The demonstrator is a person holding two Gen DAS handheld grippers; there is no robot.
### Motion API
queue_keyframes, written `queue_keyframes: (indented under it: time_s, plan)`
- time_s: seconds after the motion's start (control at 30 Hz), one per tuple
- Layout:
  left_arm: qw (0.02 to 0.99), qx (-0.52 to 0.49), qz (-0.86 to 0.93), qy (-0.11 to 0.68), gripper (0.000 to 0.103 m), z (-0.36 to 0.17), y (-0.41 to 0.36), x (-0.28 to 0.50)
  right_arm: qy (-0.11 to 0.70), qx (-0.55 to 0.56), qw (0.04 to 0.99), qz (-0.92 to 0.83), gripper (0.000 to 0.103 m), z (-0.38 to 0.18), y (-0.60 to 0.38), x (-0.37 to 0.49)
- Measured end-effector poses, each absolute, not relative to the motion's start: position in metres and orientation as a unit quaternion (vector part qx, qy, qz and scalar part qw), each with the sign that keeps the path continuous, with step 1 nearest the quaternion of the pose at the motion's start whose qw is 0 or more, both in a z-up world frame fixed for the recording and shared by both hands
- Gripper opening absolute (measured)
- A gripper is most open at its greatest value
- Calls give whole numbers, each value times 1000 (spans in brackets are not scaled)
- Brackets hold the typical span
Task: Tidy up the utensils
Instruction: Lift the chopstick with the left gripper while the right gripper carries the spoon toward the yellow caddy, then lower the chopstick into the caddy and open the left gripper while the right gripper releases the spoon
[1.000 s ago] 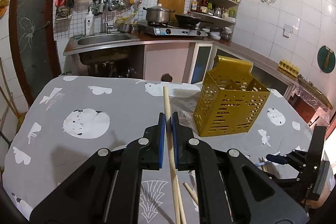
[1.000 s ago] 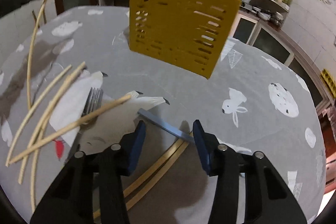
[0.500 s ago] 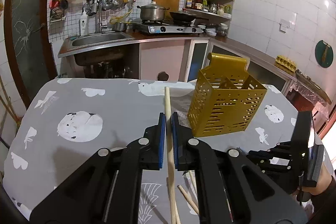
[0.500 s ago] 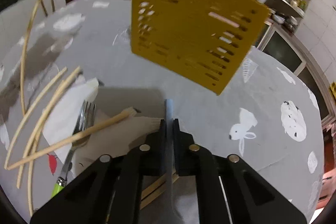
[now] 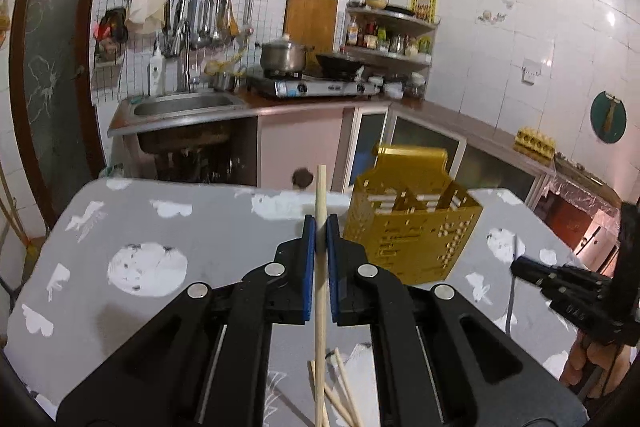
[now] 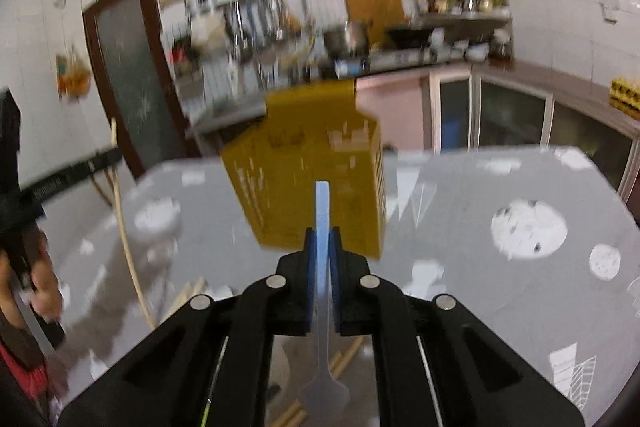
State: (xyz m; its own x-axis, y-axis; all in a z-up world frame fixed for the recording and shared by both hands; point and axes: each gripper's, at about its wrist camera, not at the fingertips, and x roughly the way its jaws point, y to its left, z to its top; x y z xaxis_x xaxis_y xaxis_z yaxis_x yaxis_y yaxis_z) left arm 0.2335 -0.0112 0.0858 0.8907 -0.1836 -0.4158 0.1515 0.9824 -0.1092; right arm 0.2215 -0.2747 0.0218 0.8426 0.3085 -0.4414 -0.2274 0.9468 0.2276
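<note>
Item: left gripper (image 5: pixel 321 223). Its blue pads are pressing together on a single wooden chopstick (image 5: pixel 320 279), which is standing nearly upright between them and poking out above the tips. This grip is reading the same as a second ago; the view is now sitting higher over the table (image 5: pixel 168 227).

Item: right gripper (image 6: pixel 322 235). A second ago its jaws were standing apart over a blue-handled utensil lying on the table; they are now clamped on that utensil (image 6: pixel 322 223), the pale blue handle pointing forward and the grey working end hanging below, its type not being clear through the blur. The right wrist view is smearing, suggesting the hand is swinging upward.

Item: yellow caddy (image 5: pixel 412 227). It is standing on the table, ahead and right of the left gripper and straight ahead of the right one, slotted walls and inner dividers showing.

Item: loose chopsticks (image 5: pixel 340 399). Several are lying on the table below the left gripper.

Assessment: both hands are now carrying a piece each, so the work is likely shifting from picking up to dropping into the caddy.

Writing: a yellow poster on the far wall and bottle labels on the shelf are showing marks, none readable. No brand is legible.
</note>
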Motion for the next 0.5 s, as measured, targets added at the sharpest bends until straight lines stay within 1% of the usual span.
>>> queue_keyframes:
  time_s: [0.13,0.3,0.5]
  plan:
    - [976,-36,-90,197,5,98,-15,233,179,87,971,129,7,48,-276,216]
    - [979,-43,-95,173,5,119,-18,237,132,96,979,119,7,74,-279,222]
    - [983,-55,-126,124,5,172,-39,250,82,96,986,109,7,118,-280,235]
